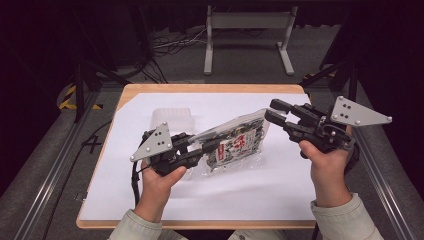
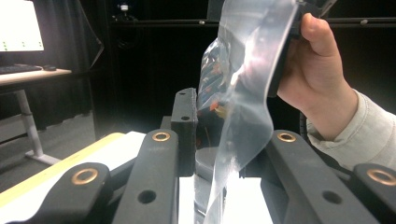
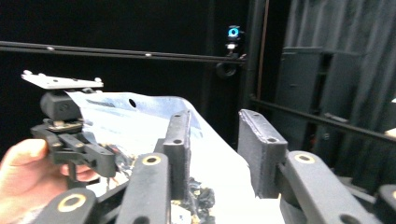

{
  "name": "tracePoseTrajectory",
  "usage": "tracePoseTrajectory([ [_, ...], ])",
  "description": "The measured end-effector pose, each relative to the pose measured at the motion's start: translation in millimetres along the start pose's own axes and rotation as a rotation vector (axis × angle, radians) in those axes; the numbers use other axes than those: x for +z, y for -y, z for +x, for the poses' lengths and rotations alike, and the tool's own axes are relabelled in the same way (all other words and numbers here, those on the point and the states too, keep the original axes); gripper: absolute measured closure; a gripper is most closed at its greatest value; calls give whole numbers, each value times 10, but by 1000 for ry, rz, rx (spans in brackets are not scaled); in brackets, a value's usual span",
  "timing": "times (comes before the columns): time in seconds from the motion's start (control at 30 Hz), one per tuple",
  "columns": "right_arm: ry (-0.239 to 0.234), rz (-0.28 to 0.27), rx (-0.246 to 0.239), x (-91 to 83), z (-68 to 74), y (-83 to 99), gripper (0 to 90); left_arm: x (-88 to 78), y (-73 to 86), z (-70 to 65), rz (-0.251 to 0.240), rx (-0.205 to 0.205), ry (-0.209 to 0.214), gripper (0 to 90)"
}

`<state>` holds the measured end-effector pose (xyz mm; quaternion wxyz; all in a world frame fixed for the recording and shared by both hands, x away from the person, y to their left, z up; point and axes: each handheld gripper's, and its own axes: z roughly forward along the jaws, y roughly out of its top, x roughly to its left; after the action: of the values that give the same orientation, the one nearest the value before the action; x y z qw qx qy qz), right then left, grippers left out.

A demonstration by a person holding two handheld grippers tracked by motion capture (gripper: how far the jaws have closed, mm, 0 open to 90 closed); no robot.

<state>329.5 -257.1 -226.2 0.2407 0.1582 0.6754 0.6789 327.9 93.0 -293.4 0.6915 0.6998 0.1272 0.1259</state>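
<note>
Two handheld grippers lift one clear snack bag (image 1: 234,145) above a white-covered table (image 1: 300,200). The left gripper (image 1: 196,146) is clamped on its lower edge; the right gripper (image 1: 272,111), jaws apart, straddles its top corner. One translucent plastic container (image 1: 172,119) sits behind.

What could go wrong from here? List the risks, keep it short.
1. The right tongs stand open at the corner of the bag, so the raised bag seems to hang from the left tongs alone and may slip or swing away.
2. The clear film looks slick and creased in the left gripper view; a hard pull could tear it.
</note>
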Motion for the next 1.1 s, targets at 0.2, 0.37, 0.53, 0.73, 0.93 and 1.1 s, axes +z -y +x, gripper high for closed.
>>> tracePoseTrajectory([
  [0.2,56,-8,-27,-97,-29,-13,620,2,-74,56,14,6,-32,741],
  [0.37,86,-11,-8,-201,-90,22,620,-30,-177,145,-6,2,-54,742],
  [0.53,104,-6,7,-282,-134,78,620,-80,-268,212,-14,0,-81,742],
  [0.73,111,19,6,-334,-117,156,616,-140,-367,304,-26,-1,-123,742],
  [0.93,105,47,36,-380,-119,294,606,-225,-414,404,-43,-20,-147,742],
  [1.1,111,58,77,-421,-158,466,593,-300,-432,469,-55,-33,-174,741],
])
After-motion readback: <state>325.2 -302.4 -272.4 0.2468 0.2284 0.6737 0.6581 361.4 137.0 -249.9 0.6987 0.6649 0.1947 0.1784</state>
